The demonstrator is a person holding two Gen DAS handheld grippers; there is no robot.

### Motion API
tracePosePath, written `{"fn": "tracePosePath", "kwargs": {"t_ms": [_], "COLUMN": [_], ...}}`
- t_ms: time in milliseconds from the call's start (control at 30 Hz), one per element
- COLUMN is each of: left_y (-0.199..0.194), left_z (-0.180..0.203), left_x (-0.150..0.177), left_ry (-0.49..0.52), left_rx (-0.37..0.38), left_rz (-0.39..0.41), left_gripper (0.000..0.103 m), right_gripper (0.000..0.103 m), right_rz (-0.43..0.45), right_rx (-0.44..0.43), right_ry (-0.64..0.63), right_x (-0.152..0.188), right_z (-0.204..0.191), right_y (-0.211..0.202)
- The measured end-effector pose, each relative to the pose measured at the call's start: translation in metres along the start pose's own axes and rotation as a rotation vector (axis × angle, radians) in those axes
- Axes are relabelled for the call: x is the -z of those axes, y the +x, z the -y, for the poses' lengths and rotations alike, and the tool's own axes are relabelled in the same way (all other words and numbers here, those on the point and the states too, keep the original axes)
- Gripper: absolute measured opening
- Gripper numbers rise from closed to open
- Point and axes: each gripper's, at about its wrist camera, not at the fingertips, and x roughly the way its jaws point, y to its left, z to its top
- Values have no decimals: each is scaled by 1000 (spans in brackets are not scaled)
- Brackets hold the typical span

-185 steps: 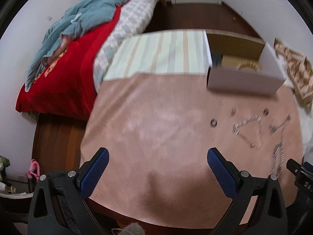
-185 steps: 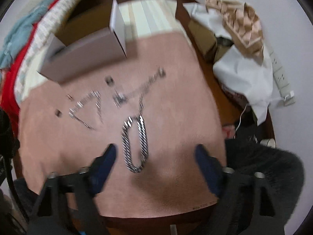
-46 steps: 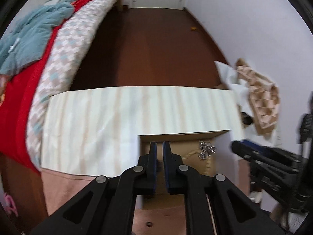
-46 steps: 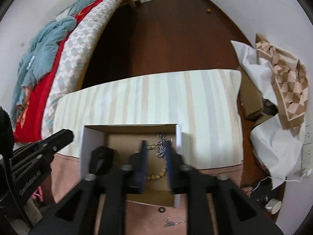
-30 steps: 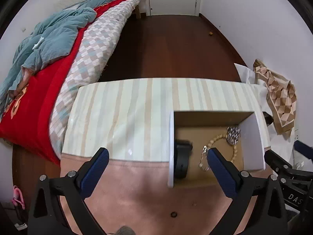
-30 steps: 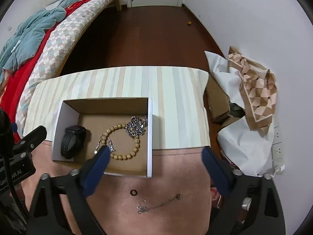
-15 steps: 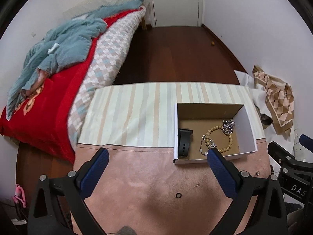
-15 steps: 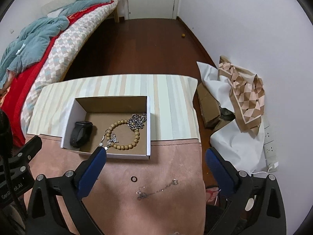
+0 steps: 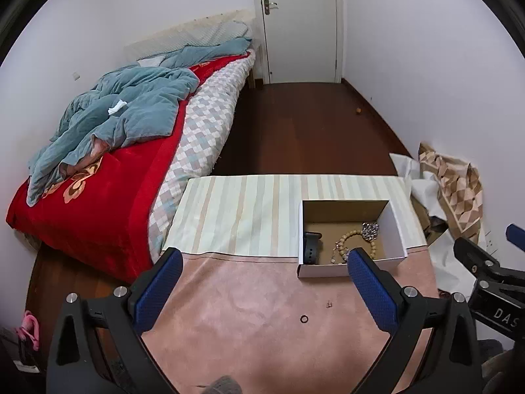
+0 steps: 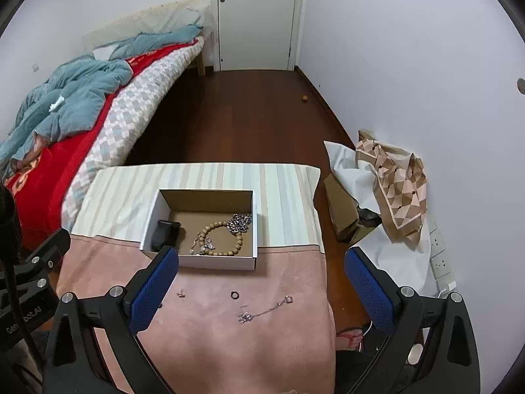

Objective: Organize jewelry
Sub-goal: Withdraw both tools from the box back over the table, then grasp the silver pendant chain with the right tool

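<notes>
Jewelry box [image 10: 200, 264]: white card, open top, brown inside; sits ahead of my right tongs [image 10: 261, 274], just past the left fingertip; in left-wrist view the box [image 9: 390, 226] lies ahead-right of my left tongs [image 9: 262, 271], its near wall partly behind the right fingertip.

Contents, L to R from right tongs: black watch [image 10: 165, 234] at the left wall; wooden bead bracelet [image 10: 241, 241] mid-floor; thin silver chain [image 10: 200, 242] inside the bead loop; heavy silver chain [image 10: 240, 222] bunched at the right wall, touching the beads.

Loose items on pink cloth [image 10: 210, 338], between my right tongs' fingers and short of the box: small stud [image 10: 180, 294] near the left finger; black ring [image 10: 234, 295] centre; fine chain w/ pendant [image 10: 265, 310] stretched out, right of the ring. Left-wrist view shows the same ring [image 9: 304, 318] and stud [image 9: 329, 303] just inside the right finger.

Striped cloth [image 10: 288, 197] under and beyond the box.

Tongs state: I have both pairs spread wide, nothing between the blue pads [image 10: 154, 290]; both raised well above the table; right tongs' body visible at the far right of the left-wrist view.

Surroundings: bed w/ red cover [image 9: 92, 203] off to the left; paper bags [image 10: 392, 177] on the floor to the right; door [image 10: 259, 16] far ahead.
</notes>
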Motion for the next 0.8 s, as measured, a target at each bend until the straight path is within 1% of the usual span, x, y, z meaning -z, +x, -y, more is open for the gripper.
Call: {"fn": "tracePosePath", "kwargs": {"t_ms": [67, 233, 333, 400, 467, 533, 600, 633, 667, 700, 733, 800], "left_y": [-6, -6, 9, 27, 46, 66, 80, 85, 94, 101, 104, 114], "left_z": [-3, -9, -13, -13, -13, -11, -11, -12, -13, -14, -16, -19], "left_x": [2, 11, 24, 36, 49, 63, 76, 81, 88, 94, 98, 108], "left_ry": [-15, -41, -51, -45, -41, -31, -33, -34, -35, -36, -37, -34], "left_rx": [2, -39, -74, -116, -135, -176, -192, -200, -204, -212, -217, -231], "left_rz": [3, -2, -18, -46, -90, -133, -175, -195, -222, -244, -257, -287], "left_gripper": [103, 103, 103, 103, 103, 103, 103, 103, 103, 103, 103, 103], "right_gripper": [102, 102, 102, 102, 102, 101, 87, 83, 76, 73, 72, 67], "right_rz": [4, -11, -61, -116, -171, -222, -256, -277, -290, -305, -311, -307], "right_rx": [-10, -56, -64, -68, -81, -93, -106, -106, -111, -116, -115, -99], "right_ry": [7, 53, 96, 137, 165, 180, 170, 159, 152, 144, 136, 114], "right_x": [2, 12, 28, 43, 59, 76, 95, 101, 108, 116, 120, 129], "right_z": [1, 9, 24, 35, 42, 44, 40, 36, 32, 26, 22, 14], "right_y": [-5, -6, 15, 38, 63, 88, 111, 122, 130, 142, 150, 163]}}
